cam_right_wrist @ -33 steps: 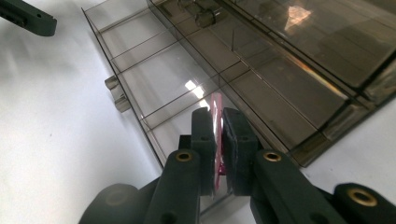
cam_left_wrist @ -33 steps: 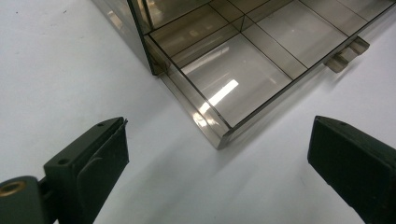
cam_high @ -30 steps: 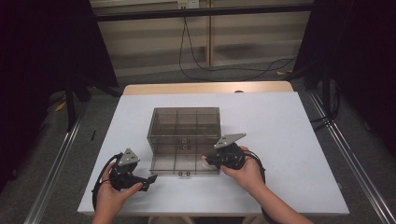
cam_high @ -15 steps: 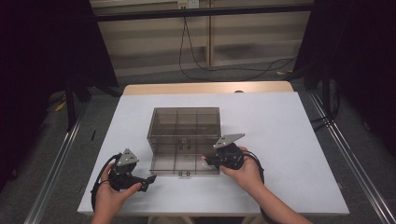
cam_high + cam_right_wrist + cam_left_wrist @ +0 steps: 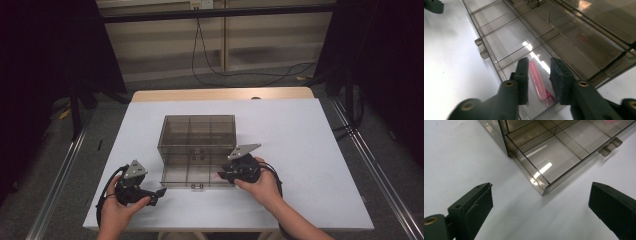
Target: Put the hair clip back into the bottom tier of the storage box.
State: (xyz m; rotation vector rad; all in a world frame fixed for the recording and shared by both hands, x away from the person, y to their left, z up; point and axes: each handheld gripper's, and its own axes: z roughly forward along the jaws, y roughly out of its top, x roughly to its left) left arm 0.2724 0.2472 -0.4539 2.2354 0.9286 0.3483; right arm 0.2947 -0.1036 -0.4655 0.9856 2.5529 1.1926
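White rectangular table (image 5: pixel 310 150) as landmark. Light wooden board (image 5: pixel 220 94) touching table's far edge. Black cable (image 5: pixel 235 74) looping on grey floor beyond table. Metal rail (image 5: pixel 370 165) along floor right of table, second metal rail (image 5: pixel 57 180) left of table.

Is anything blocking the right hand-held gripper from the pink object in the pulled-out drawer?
Nothing visible does. The pink object lies in the open-topped drawer of the smoky organizer, between the right hand-held gripper's jaws, which have just been opening and do not press on it. The left hand-held gripper waits off to the side.
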